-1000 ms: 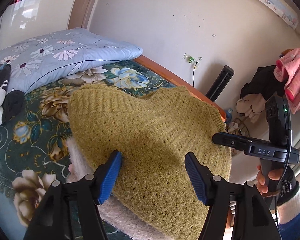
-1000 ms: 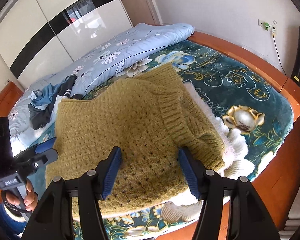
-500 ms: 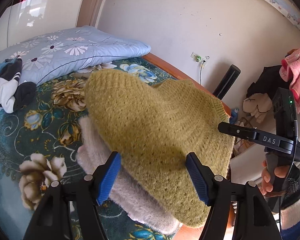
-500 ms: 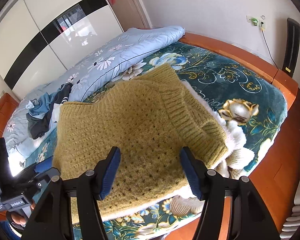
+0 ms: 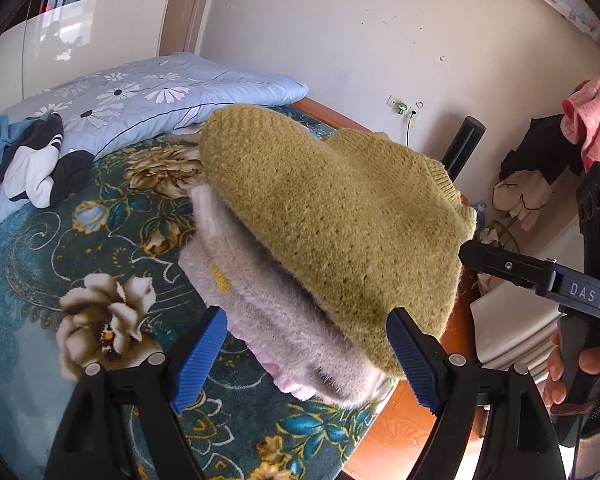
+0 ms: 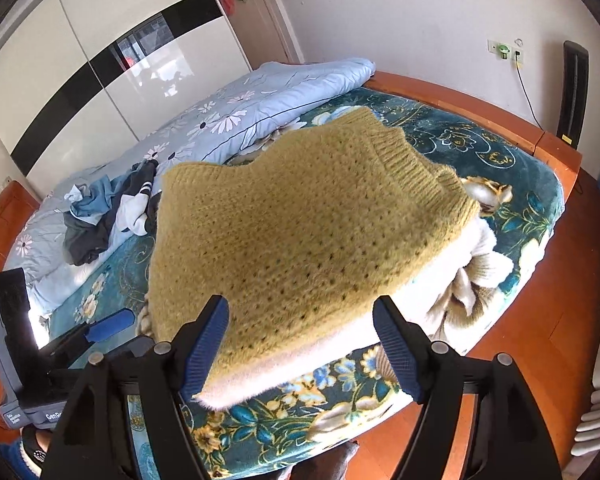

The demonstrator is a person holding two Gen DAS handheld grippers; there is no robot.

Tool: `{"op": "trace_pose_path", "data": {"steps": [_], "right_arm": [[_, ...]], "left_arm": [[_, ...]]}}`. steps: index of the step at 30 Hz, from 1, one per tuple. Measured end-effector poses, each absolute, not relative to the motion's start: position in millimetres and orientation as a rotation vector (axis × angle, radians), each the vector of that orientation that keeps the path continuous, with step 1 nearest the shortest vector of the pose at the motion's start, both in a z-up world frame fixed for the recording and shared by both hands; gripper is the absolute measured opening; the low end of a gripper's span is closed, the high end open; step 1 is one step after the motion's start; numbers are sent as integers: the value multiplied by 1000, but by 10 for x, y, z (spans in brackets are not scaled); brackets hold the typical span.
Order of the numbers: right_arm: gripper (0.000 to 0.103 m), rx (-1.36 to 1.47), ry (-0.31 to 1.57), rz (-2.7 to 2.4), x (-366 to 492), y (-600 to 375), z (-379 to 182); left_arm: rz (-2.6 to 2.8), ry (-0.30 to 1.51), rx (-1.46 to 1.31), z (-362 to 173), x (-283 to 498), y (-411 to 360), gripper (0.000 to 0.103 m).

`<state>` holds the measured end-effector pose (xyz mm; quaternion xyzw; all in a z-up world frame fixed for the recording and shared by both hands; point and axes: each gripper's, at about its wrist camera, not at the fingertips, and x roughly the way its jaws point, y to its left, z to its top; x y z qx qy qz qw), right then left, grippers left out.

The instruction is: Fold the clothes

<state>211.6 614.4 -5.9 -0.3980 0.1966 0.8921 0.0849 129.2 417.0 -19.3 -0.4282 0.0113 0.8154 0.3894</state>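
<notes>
Pulled back from the sweater (image 6: pixel 300 236) since a second ago, both tongs (image 5: pixel 308 356) (image 6: pixel 302 344) spread and pinching nothing. Folded on the fluffy garment (image 5: pixel 260 300) at the bed (image 5: pixel 100 240) corner; loose clothes (image 6: pixel 108 212) left (apparently unfolded).

Left wrist view: taken from low, close position at bed corner, aimed along own blue-padded fingers (image 5: pixel 204 354) across folded stack toward plain wall and blue quilt (image 5: pixel 148 96). Right gripper (image 5: pixel 540 280) is caught at right edge.

Right wrist view: taken from higher, close position at bed's foot, aimed down and across bed toward wardrobe (image 6: pixel 100 60). Left gripper (image 6: pixel 104 326) is caught at lower left.

Shared by both: mustard sweater (image 5: pixel 332 216) (image 6: pixel 300 228), floral bedspread (image 6: pixel 500 148), quilt, dark clothes heap (image 5: pixel 40 168).
</notes>
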Motion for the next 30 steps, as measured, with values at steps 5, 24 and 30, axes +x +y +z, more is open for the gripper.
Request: {"op": "trace_pose_path", "data": {"steps": [5, 24, 30], "right_arm": [[84, -1175, 566, 2635, 2225, 5954, -141], [103, -1001, 544, 2560, 2499, 5138, -151], [103, -980, 525, 2525, 2575, 4990, -160]], "left_arm": [[2076, 2, -1135, -306, 1345, 3997, 101], [2166, 23, -1112, -334, 1444, 3459, 103], [2195, -41, -1085, -266, 1406, 3264, 103]]}}
